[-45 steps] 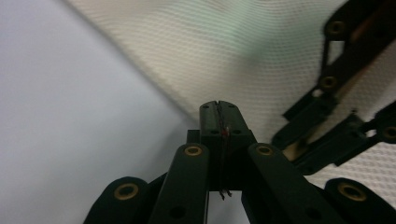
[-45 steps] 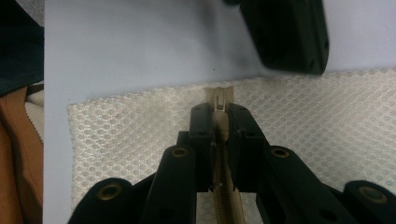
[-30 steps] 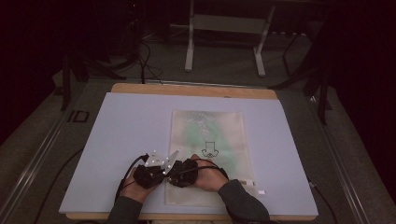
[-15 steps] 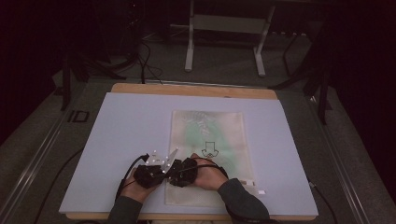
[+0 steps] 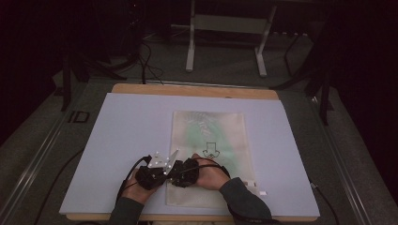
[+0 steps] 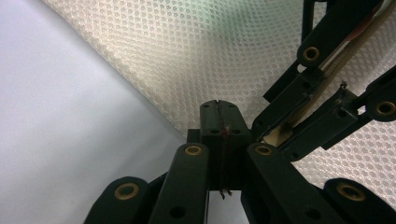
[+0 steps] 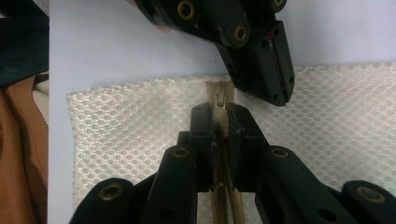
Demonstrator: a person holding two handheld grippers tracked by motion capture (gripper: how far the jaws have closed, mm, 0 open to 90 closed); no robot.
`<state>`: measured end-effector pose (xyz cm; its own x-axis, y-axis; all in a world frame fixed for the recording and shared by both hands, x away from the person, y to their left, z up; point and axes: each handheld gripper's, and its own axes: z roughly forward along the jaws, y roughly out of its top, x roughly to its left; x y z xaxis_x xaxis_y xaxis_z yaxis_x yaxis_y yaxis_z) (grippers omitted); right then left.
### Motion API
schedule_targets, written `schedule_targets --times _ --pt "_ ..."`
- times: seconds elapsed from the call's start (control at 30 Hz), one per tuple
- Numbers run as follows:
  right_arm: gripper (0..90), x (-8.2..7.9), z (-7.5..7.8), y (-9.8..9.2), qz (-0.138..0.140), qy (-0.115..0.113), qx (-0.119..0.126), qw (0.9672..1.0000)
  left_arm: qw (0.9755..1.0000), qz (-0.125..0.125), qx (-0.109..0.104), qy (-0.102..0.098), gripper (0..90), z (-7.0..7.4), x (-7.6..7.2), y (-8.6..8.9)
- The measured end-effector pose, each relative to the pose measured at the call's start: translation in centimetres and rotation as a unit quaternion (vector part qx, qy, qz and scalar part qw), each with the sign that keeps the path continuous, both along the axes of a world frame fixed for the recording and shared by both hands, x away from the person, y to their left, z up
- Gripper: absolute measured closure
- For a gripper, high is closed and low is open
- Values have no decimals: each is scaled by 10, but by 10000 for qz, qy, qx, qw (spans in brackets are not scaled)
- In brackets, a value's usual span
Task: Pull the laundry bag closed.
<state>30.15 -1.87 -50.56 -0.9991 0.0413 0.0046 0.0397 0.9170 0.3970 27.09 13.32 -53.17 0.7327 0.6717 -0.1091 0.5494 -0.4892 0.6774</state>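
A white mesh bag (image 5: 211, 154) is laid flat on the pale blue worktop (image 5: 117, 140), near its front edge. Its beige zipper (image 7: 220, 100) is clenched between the jaws of the right tool (image 7: 219, 122). The left tool (image 6: 218, 125) is pinched on the bag's mesh edge, just beside the right.

Zipper pull (image 7: 219, 122) hidden between right hand-held gripper (image 7: 219, 116) jaws.

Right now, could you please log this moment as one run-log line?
left gripper: shut, at mesh bag edge | right gripper: shut on zipper | bag flat on table
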Motion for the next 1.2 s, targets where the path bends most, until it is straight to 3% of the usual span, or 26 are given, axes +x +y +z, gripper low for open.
schedule_targets --times 0.43,1.2 --pt "823 -1 1 -3 39 -86 -53 9999 10000 7 -63 74 896 0 1 1" --pt "822 -4 1 -26 -19 -99 -48 9999 9999 27 -100 118 896 0 2 2"
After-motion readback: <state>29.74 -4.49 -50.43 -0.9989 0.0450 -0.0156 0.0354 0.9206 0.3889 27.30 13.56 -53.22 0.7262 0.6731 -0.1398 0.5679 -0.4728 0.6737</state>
